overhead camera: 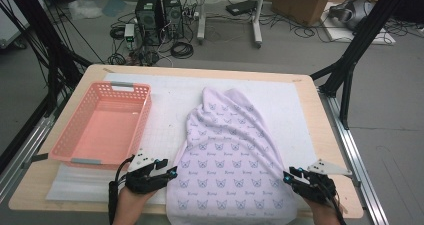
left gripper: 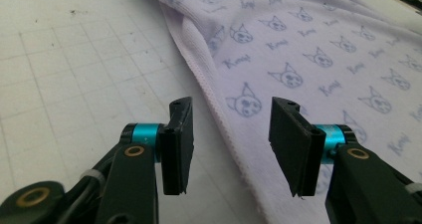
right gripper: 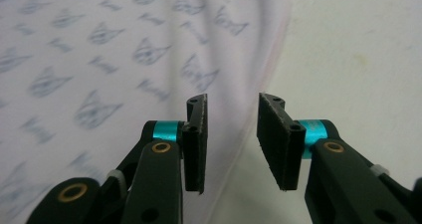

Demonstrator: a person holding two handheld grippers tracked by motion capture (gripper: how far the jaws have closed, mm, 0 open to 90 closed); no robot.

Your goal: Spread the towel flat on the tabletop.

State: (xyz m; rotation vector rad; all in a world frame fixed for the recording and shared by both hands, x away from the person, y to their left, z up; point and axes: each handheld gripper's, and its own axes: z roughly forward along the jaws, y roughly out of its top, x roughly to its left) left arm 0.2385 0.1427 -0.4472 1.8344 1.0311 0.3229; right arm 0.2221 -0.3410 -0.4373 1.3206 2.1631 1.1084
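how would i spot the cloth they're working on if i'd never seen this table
Start at the wooden table with its white gridded mat. Right of the pink basket lies a pale lilac cloth, spread from mid-table to the near edge. Its small blue cat-face print sets it apart.

A: What carries everything here?

B: A pale wooden table with rounded corners [overhead camera: 327, 130]. A white gridded mat [overhead camera: 165, 110] covers most of its top, and the bare wood shows as a border around the mat.

A: And what lies on that mat?

B: A salmon-pink perforated plastic basket [overhead camera: 102, 122] sits on the mat's left part. Just to the basket's right, with a strip of mat between them, lies a lilac cloth printed with small cat faces [overhead camera: 230, 150], spread out and gently rumpled. Its near end hangs over the table's front edge.
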